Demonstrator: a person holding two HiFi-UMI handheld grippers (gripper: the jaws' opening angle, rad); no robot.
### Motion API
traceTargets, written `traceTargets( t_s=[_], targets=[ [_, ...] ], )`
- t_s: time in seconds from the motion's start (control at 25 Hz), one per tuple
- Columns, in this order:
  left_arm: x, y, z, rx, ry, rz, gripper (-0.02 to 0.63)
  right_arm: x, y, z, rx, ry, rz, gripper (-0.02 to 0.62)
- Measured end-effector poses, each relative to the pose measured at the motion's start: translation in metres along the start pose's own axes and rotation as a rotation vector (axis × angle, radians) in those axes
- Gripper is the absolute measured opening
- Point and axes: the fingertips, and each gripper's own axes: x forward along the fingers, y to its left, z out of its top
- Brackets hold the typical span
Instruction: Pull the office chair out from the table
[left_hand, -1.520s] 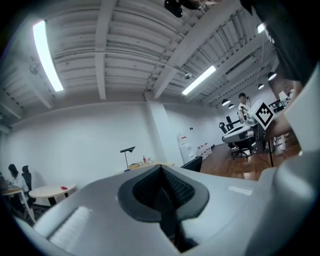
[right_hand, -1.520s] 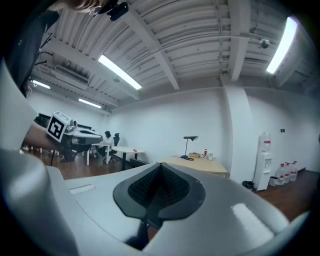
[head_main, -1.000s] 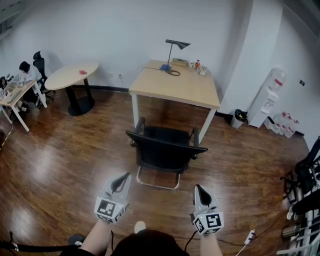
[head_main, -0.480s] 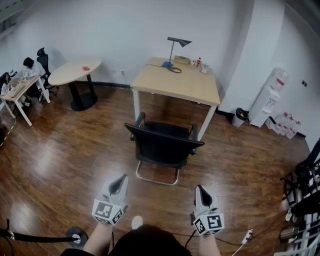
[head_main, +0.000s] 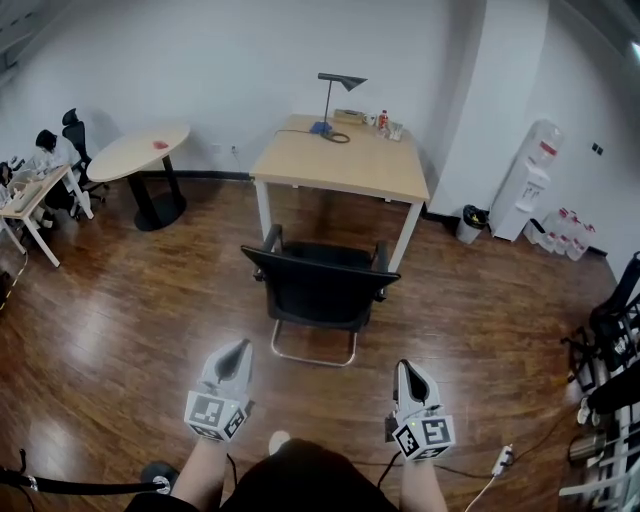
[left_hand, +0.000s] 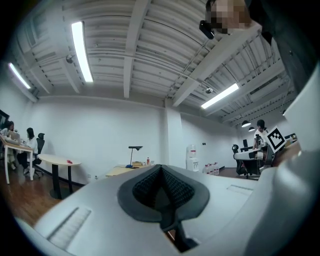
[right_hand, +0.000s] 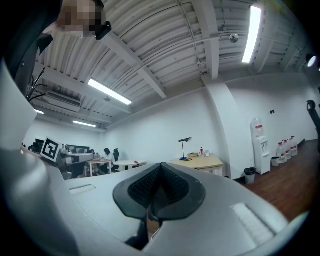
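A black office chair (head_main: 318, 290) stands on the wooden floor in front of a light wooden table (head_main: 340, 162), its back turned toward me and its seat clear of the table's edge. In the head view my left gripper (head_main: 236, 351) hovers short of the chair at lower left, shut and holding nothing. My right gripper (head_main: 408, 372) is level with it at lower right, also shut and holding nothing. Both point toward the chair with open floor between. In the left gripper view the gripper's (left_hand: 161, 186) dark pads meet, and the right gripper (right_hand: 159, 187) shows the same in its own view.
A desk lamp (head_main: 330, 100) and small bottles sit at the table's far edge. A round table (head_main: 136, 152) and seated people are at the left. A water dispenser (head_main: 522, 187), a bin (head_main: 470, 222) and spare bottles line the right wall. Dark equipment stands at the right edge.
The chair and table sit slightly farther off and left in view. Both grippers stay shut and have drifted a little; the right one sits lower in the frame.
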Motion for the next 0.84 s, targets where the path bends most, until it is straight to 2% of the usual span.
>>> traceTargets(
  t_s=[0.4, 0.84],
  targets=[
    [-0.005, -0.013, 0.012, -0.008, -0.017, -0.018, 0.002, -0.004, 0.009, -0.002, -0.003, 0.002, 0.035, 0.011],
    [-0.013, -0.018, -0.005, -0.029, 0.017, -0.003, 0.002, -0.006, 0.004, -0.008, 0.013, 0.015, 0.034, 0.011]
  ],
)
